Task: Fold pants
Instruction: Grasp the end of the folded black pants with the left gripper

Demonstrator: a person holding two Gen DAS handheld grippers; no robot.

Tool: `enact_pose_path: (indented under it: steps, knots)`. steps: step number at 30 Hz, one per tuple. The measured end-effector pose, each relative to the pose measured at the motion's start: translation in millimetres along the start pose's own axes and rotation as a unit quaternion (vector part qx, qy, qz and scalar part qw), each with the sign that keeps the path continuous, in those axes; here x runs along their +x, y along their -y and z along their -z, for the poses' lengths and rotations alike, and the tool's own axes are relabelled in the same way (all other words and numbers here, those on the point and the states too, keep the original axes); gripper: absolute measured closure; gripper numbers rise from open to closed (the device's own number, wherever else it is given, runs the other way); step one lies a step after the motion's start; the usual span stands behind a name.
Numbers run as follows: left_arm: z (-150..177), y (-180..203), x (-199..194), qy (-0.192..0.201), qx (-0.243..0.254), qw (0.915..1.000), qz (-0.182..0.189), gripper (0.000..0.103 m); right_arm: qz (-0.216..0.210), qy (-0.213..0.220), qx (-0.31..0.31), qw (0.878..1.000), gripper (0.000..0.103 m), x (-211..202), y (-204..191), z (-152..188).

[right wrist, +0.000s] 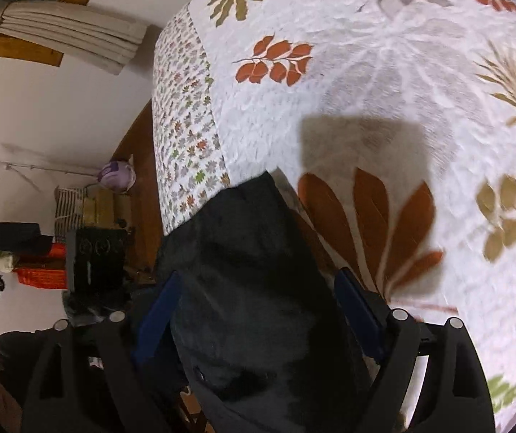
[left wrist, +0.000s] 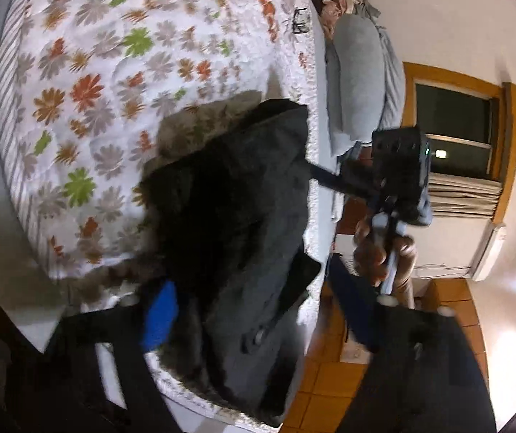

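Your right tool (right wrist: 258,328) is spread w/ the dark pants (right wrist: 247,270) between its pads, left tool (left wrist: 258,321) likewise spread around them, so closing on one layer only could drag the stack off the bed (right wrist: 384,72) edge.

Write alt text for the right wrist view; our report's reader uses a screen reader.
Dark pants lie on a white bedspread printed with leaves, between the open blue fingers of the right gripper, which do not press the cloth. Left of the bed, a cluttered floor and white wall.

I'm seeing one pair of dark pants (left wrist: 243,195) and one floral bedspread (left wrist: 106,72). I'm also counting two grey pillows (left wrist: 359,83) and one window (left wrist: 456,126).
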State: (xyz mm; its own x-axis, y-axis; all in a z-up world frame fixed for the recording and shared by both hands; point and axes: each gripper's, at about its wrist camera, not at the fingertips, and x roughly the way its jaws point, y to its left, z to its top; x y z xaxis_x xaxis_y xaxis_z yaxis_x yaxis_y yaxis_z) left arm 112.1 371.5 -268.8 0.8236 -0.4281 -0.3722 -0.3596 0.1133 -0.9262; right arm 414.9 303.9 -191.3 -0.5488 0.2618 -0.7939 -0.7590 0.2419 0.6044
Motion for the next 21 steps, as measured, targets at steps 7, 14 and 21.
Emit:
enact_pose_path:
  steps: [7, 14, 21]
  knots:
    - [2, -19, -8, 0.011, -0.03, 0.9993, 0.02, 0.044, -0.041, -0.044, -0.016, 0.998, 0.015, 26, -2, -23]
    - [10, -29, -18, 0.014, -0.029, 0.9993, 0.019, 0.049, -0.052, -0.085, -0.034, 0.994, 0.013, 50, -12, -38]
    - [11, -36, -24, 0.014, -0.029, 0.9995, -0.002, 0.072, -0.019, -0.077, -0.052, 0.995, 0.062, 38, -17, -38]
